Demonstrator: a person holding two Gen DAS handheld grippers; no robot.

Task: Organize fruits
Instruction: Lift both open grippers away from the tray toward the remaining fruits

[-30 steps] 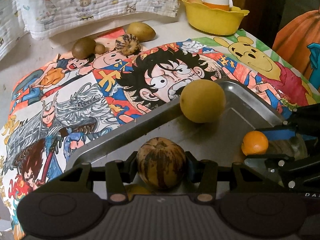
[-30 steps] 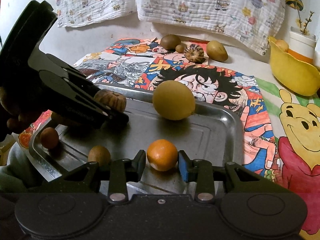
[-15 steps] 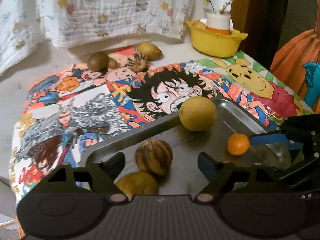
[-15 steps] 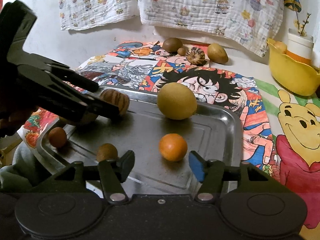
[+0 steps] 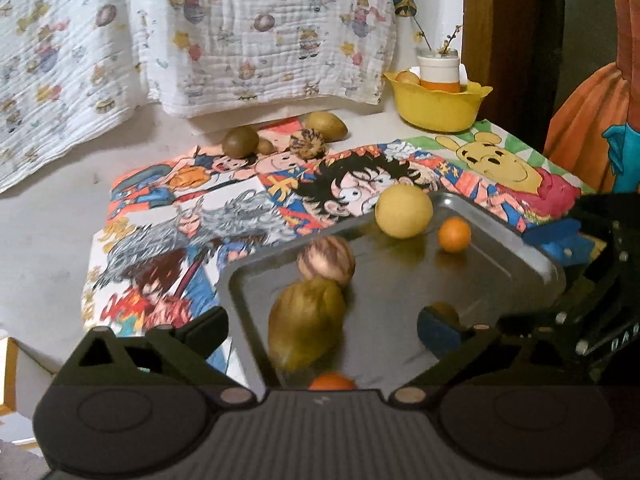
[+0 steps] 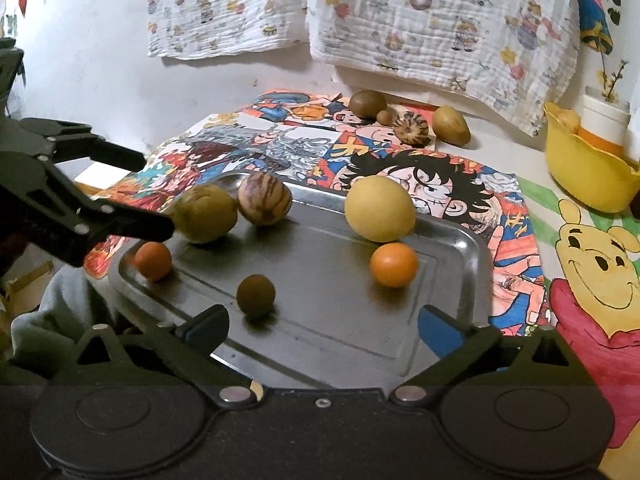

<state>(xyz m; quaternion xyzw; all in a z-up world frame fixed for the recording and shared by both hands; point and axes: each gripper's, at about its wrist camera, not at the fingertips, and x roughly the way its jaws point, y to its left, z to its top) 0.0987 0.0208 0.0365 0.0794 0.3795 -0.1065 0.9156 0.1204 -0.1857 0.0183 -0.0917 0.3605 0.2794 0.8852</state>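
At the near edge of the shallow steel baking tray [image 6: 448, 280], the right hand-held gripper [image 6: 322, 326] hangs with its fingers spread wide and nothing between them. Just beyond its left finger lies a small brown round fruit [image 6: 255, 295]; farther right sits a small orange citrus [image 6: 394, 265], touching or nearly touching a large yellow round fruit [image 6: 379, 208] behind it. On the tray's left side rest a small reddish-orange fruit [image 6: 153, 261], a yellow-green oval fruit [image 6: 206, 214] and a brown-striped round fruit [image 6: 265, 198], the last two side by side. The left hand-held gripper [image 6: 154, 196] reaches in from the left, fingers apart and empty, its lower finger tip just beside the oval fruit.

From the left wrist view, the left hand-held gripper [image 5: 320, 328] is likewise wide open above the tray [image 5: 400, 300], with the oval fruit [image 5: 306, 322] and the striped fruit [image 5: 326, 262] lying between and beyond its fingers.

Past the tray, the tabletop [image 6: 120, 92] carries a colourful cartoon-printed mat [image 6: 400, 156]. At its far edge sits a group of four: a dark green-brown round fruit [image 6: 367, 104], a tiny brown fruit [image 6: 385, 117], a second striped round fruit [image 6: 410, 128] and a tan oval fruit [image 6: 451, 125]. Far right stands a yellow plastic bowl [image 6: 588, 176] holding a white-and-orange cup [image 6: 604, 124]. White cartoon-print cloths [image 6: 420, 20] hang behind.
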